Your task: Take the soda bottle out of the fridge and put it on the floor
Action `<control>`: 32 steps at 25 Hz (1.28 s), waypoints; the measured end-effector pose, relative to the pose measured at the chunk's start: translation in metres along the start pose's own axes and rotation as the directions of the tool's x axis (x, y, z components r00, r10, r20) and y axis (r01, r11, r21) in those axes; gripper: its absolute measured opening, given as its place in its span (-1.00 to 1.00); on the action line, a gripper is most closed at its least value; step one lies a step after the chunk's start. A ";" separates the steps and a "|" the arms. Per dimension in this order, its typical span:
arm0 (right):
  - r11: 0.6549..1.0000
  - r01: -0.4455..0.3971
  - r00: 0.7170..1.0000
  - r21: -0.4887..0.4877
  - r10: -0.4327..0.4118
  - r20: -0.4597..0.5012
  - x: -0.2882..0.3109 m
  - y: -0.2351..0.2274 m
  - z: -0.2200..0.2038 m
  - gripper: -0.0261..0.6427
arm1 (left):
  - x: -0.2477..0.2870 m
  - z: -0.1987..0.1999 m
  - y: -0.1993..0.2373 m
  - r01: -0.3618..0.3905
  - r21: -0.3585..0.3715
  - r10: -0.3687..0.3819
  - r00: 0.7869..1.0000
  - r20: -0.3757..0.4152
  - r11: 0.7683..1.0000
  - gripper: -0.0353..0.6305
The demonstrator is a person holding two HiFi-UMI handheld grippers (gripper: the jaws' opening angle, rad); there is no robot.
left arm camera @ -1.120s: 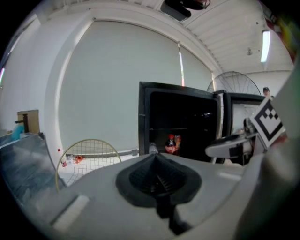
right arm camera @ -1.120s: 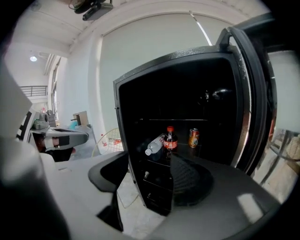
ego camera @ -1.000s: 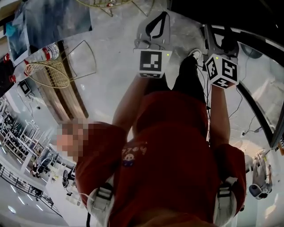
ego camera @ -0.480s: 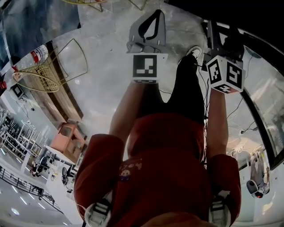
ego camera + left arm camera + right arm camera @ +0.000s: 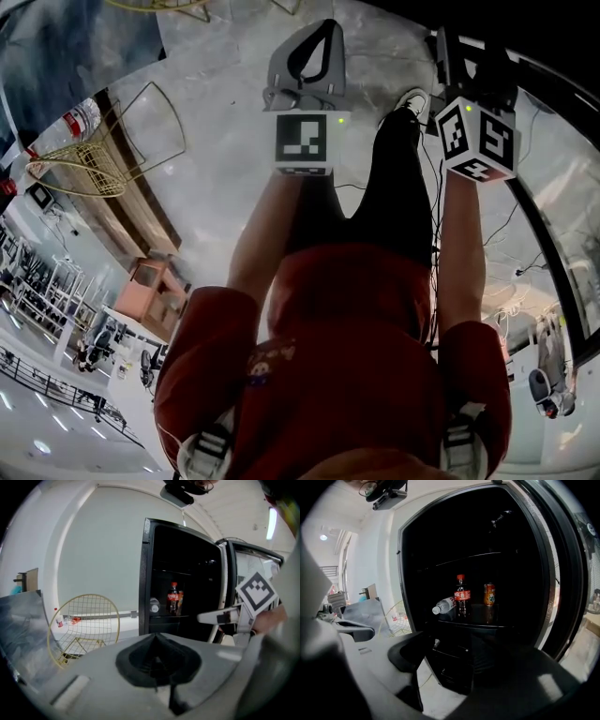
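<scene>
A soda bottle [image 5: 462, 595] stands upright on a shelf [image 5: 497, 617] of the open fridge [image 5: 520, 564]; the left hand-held gripper [image 5: 155, 637] is clenched empty, the right hand-held gripper [image 5: 461, 660] released.

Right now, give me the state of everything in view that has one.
fridge, door open.
soda bottle, upright on the shelf, cap on.
water bottle, lying on its side beside the soda bottle.
orange can, upright on the same shelf.
left tongs, shut, empty.
right tongs, open, nothing between them.
</scene>
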State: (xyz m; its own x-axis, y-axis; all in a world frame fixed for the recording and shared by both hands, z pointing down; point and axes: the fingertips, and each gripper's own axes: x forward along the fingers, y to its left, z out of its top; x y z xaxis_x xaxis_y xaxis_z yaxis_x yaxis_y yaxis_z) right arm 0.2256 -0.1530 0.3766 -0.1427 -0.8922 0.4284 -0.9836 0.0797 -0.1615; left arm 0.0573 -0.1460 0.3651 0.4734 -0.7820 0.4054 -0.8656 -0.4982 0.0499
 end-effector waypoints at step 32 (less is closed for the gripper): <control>0.996 0.045 0.991 -0.080 -0.035 0.131 0.130 -0.043 0.103 0.00 | -0.010 -0.008 -0.012 -0.025 -0.023 0.024 0.999 -0.047 0.999 -0.89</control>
State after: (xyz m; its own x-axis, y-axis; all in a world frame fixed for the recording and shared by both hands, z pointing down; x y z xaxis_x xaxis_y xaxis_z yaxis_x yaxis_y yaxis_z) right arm 0.2611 -0.3179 0.3481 -0.0929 -0.9450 0.3137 -0.9947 0.0744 -0.0704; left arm 0.0618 -0.1296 0.3676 0.4442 -0.7753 0.4491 -0.8809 -0.4694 0.0610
